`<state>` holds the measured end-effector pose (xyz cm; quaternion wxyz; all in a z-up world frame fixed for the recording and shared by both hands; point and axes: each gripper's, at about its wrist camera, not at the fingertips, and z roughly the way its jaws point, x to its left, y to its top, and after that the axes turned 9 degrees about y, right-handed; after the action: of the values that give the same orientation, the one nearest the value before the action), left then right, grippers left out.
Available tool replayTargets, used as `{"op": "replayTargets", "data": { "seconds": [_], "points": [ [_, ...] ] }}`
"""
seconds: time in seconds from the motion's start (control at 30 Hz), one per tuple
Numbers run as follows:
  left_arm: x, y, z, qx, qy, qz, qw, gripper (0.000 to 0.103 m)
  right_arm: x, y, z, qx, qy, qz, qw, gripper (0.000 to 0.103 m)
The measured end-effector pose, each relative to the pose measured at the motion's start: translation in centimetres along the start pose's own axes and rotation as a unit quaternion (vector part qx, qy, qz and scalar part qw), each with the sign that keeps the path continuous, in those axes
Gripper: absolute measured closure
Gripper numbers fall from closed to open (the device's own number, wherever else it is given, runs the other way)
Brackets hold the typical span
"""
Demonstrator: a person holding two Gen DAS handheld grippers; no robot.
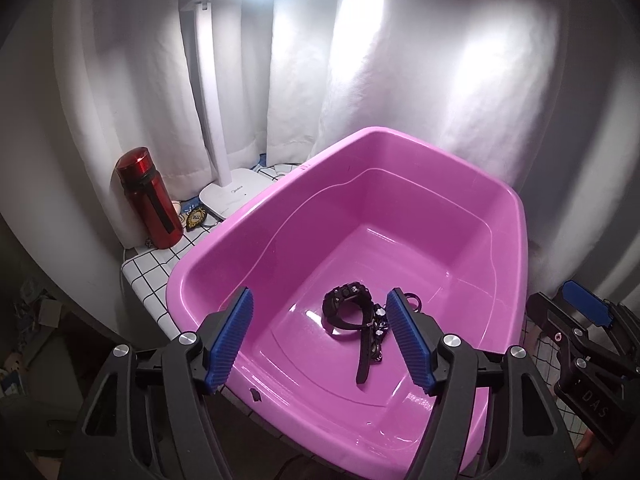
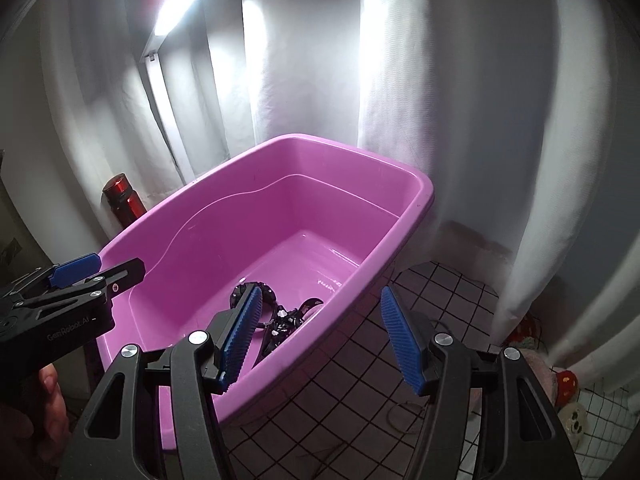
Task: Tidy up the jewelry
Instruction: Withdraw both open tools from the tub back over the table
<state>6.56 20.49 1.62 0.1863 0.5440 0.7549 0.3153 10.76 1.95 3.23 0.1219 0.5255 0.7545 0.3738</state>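
A pink plastic tub (image 1: 504,248) is shown resting on a white cloth with a black grid (image 1: 148,276); all positions below are given relative to this tub. On the tub's floor, towards its near end, a black wristwatch (image 1: 348,308) is seen lying with its strap stretched out, and a small tangle of black jewelry with white beads (image 1: 378,324) is seen touching the strap. The same heap (image 2: 280,320) is visible in the right wrist view, partly hidden behind a blue pad.

The left gripper (image 1: 320,336) is held above the tub's near rim with its jaws spread apart; nothing is clasped between the ribbed blue pads (image 1: 230,340), and the watch is seen lying below the gap. The right gripper (image 2: 320,340) is held over the tub's right rim, likewise released and empty.

Behind the tub's left corner, a red bottle (image 1: 150,198) and the white base of a desk lamp (image 1: 236,194) are seen before a white curtain (image 1: 400,80).
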Motion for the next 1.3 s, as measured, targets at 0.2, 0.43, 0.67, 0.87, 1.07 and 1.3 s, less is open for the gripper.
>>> {"op": "replayTargets", "data": {
  "seconds": [0.2,0.43,0.67,0.87,1.07,1.3],
  "points": [
    [-1.1,-1.0,-1.4,-0.003,-0.008,0.009,0.9999,0.031,-0.9,-2.0,-2.8,-0.008,-0.007,0.017,1.000,0.043],
    [-2.9,-2.3,-3.4,-0.007,-0.027,0.024,0.9993,0.022,-3.3,-5.3,-6.0,-0.013,-0.026,0.046,0.999,0.043],
    [-5.8,-4.1,-5.4,-0.013,-0.062,0.052,0.9966,0.019,-7.3,-10.0,-10.2,-0.019,-0.061,0.088,0.994,0.043],
    [-8.7,-6.5,-7.0,-0.011,-0.102,0.077,0.9918,0.018,-10.6,-13.8,-13.1,-0.018,-0.099,0.121,0.988,0.043],
    [-11.7,-9.2,-7.5,0.004,-0.125,0.102,0.9868,0.018,-13.7,-16.8,-14.8,-0.016,-0.125,0.151,0.980,0.043],
    [-14.5,-12.2,-7.2,0.031,-0.135,0.112,0.9839,0.018,-17.1,-18.8,-15.9,-0.007,-0.141,0.164,0.976,0.043]
  ]
}}
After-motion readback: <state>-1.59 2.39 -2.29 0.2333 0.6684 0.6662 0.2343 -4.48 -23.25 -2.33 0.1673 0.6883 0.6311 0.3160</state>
